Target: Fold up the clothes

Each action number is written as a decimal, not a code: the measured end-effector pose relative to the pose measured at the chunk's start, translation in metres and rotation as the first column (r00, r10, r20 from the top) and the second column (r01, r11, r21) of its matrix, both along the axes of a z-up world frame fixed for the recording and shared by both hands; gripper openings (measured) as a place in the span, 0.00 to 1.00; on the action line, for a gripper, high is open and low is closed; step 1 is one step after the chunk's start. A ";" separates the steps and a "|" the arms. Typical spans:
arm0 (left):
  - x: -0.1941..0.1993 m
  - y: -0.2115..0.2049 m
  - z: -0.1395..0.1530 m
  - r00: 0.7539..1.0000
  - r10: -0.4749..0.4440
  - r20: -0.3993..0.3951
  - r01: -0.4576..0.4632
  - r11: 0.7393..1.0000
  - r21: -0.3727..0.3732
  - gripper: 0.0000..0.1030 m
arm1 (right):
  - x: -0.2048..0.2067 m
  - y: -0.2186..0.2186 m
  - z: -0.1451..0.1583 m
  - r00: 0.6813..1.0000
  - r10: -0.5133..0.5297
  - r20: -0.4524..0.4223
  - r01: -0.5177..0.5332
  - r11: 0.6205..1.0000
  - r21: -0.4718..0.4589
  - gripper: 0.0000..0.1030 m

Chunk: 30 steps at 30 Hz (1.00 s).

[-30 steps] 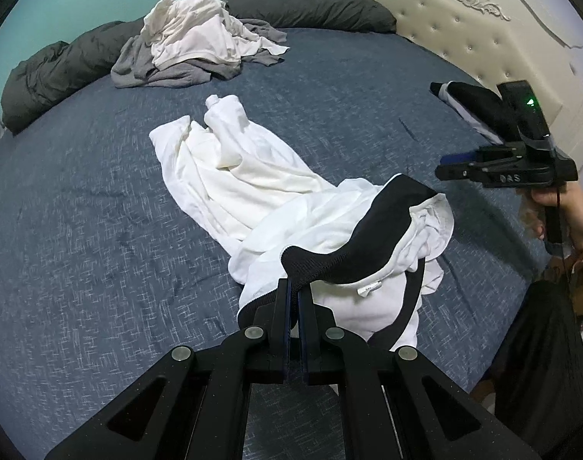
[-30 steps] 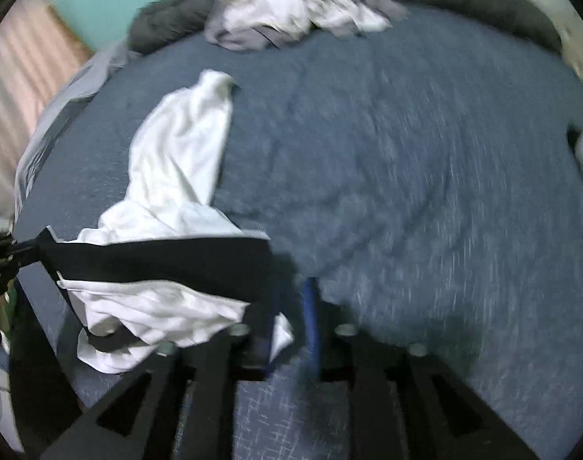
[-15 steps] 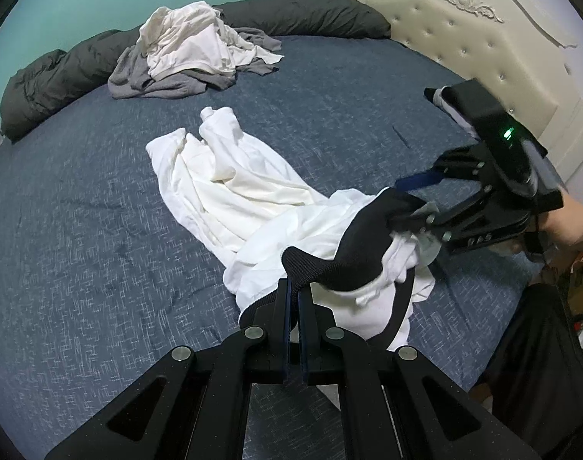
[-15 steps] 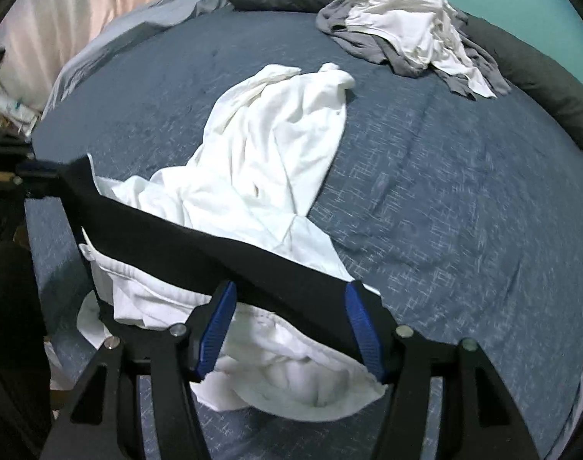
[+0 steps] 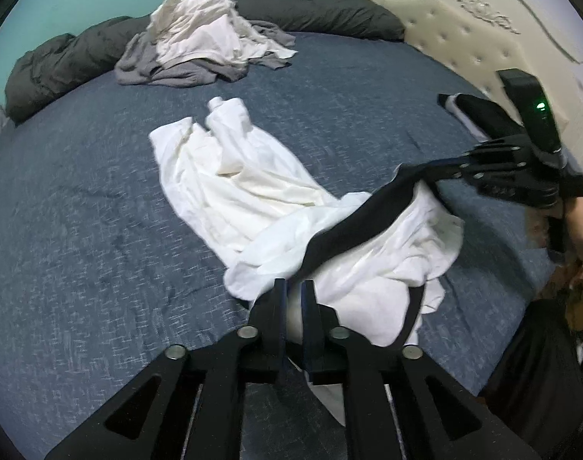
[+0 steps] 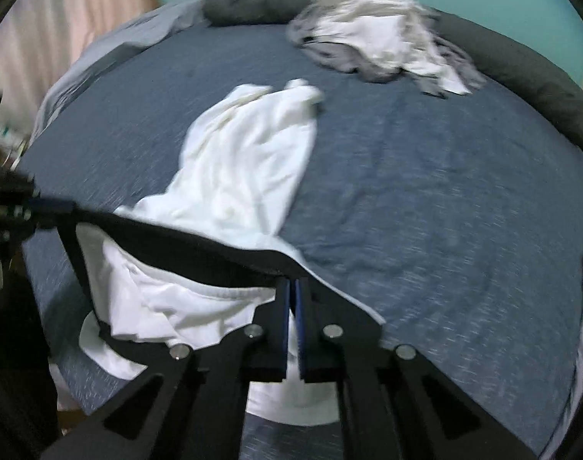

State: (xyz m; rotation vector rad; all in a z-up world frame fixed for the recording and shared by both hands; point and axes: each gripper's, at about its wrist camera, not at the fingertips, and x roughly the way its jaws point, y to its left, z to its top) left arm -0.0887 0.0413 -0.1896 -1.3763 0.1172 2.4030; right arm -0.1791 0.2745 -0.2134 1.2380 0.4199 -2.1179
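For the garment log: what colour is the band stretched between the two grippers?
Black, on a white garment; the band shows best in the left wrist view.

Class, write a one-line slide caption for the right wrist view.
Right gripper shut on the black waistband of white trousers on a blue bed.

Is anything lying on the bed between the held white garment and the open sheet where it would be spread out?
Nothing visible. The white garment trails over bare blue sheet; the pile of clothes sits apart at the far edge. The right gripper is shut on its black band; the left gripper is opening.
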 end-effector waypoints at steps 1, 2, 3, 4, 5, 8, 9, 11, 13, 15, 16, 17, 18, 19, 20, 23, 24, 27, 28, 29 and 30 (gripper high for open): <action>0.001 -0.001 -0.001 1.000 0.001 0.004 -0.001 1.000 0.006 0.18 | -0.002 0.005 0.001 1.000 -0.018 -0.001 0.018 1.000 0.005 0.02; 0.001 -0.002 -0.002 1.000 0.004 0.007 -0.004 1.000 0.006 0.28 | -0.004 0.009 0.001 0.999 -0.035 -0.001 0.036 0.999 0.010 0.02; 0.003 -0.003 -0.004 1.000 0.006 0.011 -0.006 1.000 0.008 0.32 | -0.006 0.013 0.001 0.999 -0.053 -0.002 0.053 0.998 0.015 0.02; 0.004 -0.003 -0.005 1.000 0.006 0.016 -0.007 1.000 0.014 0.37 | -0.009 0.018 0.002 0.998 -0.070 -0.003 0.070 0.997 0.020 0.02; 0.005 -0.003 -0.007 1.000 0.006 0.021 -0.007 1.000 0.021 0.40 | -0.011 0.022 0.002 0.996 -0.088 -0.004 0.088 0.996 0.025 0.02; 0.007 -0.001 -0.011 0.999 0.013 0.029 -0.014 1.000 0.028 0.47 | -0.012 0.030 0.003 0.995 -0.102 -0.010 0.102 0.995 0.014 0.02; 0.007 0.001 -0.013 0.999 0.018 0.034 -0.019 0.999 0.031 0.49 | -0.011 0.031 0.003 0.995 -0.104 -0.011 0.104 0.995 0.013 0.02; 0.005 0.005 -0.018 0.998 0.025 0.050 -0.027 0.999 0.036 0.52 | -0.008 0.032 0.003 0.994 -0.106 -0.014 0.106 0.994 0.010 0.02; 0.004 0.010 -0.021 0.998 0.034 0.053 -0.036 0.999 0.033 0.52 | -0.006 0.033 0.003 0.993 -0.115 -0.018 0.115 0.993 0.013 0.02; 0.001 0.013 -0.024 0.997 0.050 0.050 -0.052 0.998 0.030 0.52 | -0.006 0.035 0.003 0.992 -0.126 -0.021 0.127 0.992 0.019 0.02; 0.000 0.013 -0.025 0.997 0.062 0.049 -0.063 0.998 0.031 0.52 | -0.006 0.036 0.003 0.991 -0.131 -0.021 0.131 0.991 0.022 0.02; -0.002 0.012 -0.026 0.996 0.076 0.049 -0.078 0.996 0.038 0.52 | -0.005 0.037 0.004 0.991 -0.130 -0.024 0.130 0.991 0.021 0.02; -0.004 0.011 -0.026 0.995 0.092 0.049 -0.095 0.994 0.049 0.52 | -0.004 0.037 0.004 0.991 -0.128 -0.027 0.129 0.992 0.019 0.02; -0.006 0.009 -0.027 0.994 0.103 0.049 -0.105 0.993 0.056 0.52 | -0.003 0.038 0.004 0.992 -0.126 -0.028 0.126 0.992 0.015 0.02; -0.008 0.009 -0.027 0.993 0.106 0.050 -0.109 0.992 0.058 0.52 | -0.001 0.038 0.005 0.992 -0.124 -0.028 0.124 0.992 0.007 0.02; -0.013 0.012 -0.032 0.994 0.091 0.058 -0.094 0.995 0.044 0.52 | 0.002 0.038 0.003 0.993 -0.112 -0.025 0.112 0.994 -0.004 0.02; -0.015 0.013 -0.034 0.994 0.086 0.062 -0.089 0.995 0.040 0.52 | 0.003 0.038 0.002 0.994 -0.109 -0.021 0.109 0.994 -0.002 0.02; -0.018 0.011 -0.039 0.994 0.087 0.070 -0.090 0.995 0.035 0.42 | 0.005 0.037 -0.003 0.995 -0.099 -0.012 0.099 0.995 0.002 0.03; -0.017 0.010 -0.040 0.994 0.088 0.069 -0.090 0.995 0.032 0.28 | 0.005 0.037 -0.005 0.995 -0.099 -0.002 0.099 0.995 -0.001 0.03; -0.017 0.010 -0.040 0.994 0.086 0.067 -0.088 0.996 0.028 0.23 | 0.005 0.037 -0.007 0.995 -0.099 0.008 0.099 0.995 -0.005 0.03; -0.016 0.009 -0.040 0.995 0.084 0.062 -0.085 0.996 0.026 0.23 | 0.006 0.037 -0.009 0.995 -0.095 0.014 0.095 0.995 -0.005 0.03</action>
